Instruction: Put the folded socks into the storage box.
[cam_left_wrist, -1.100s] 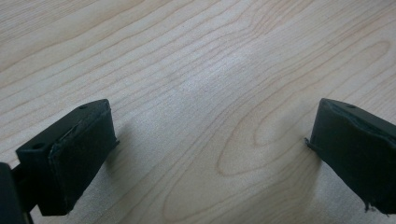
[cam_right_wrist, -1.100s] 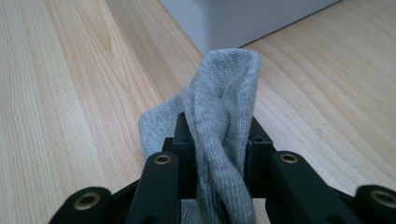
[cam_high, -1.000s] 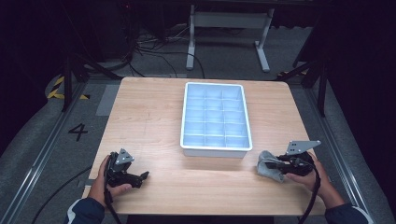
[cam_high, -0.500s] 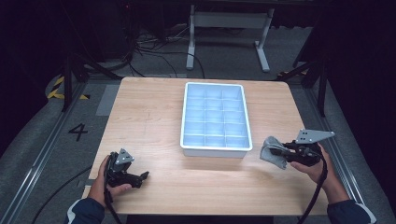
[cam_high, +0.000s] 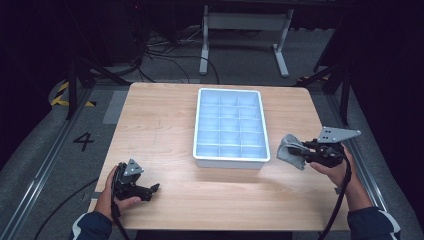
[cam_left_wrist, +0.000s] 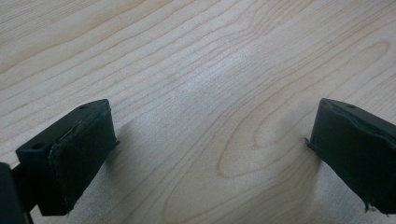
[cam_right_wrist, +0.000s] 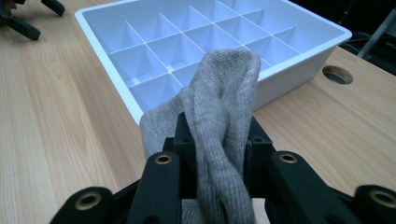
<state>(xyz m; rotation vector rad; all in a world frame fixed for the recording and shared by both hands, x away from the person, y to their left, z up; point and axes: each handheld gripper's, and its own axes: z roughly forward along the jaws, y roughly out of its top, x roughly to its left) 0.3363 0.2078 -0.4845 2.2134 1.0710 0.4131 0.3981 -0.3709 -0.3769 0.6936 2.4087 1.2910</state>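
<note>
My left gripper (cam_high: 150, 190): lying low at the table's near left, jaws standing wide apart, my left hand (cam_high: 114, 196) gripping it. My right gripper (cam_high: 299, 150): at the right, raised, jaws clamping a grey cloth (cam_high: 291, 150).

Tray (cam_high: 201, 125) mid-table, cloth (cam_high: 291, 151) just right (near corner)

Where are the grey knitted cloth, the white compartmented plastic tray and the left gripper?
grey knitted cloth (cam_right_wrist: 224, 93): right gripper view, upper fold.
white compartmented plastic tray (cam_high: 228, 161): high view, near wall.
left gripper (cam_high: 152, 190): high view, between fingertips.
</note>
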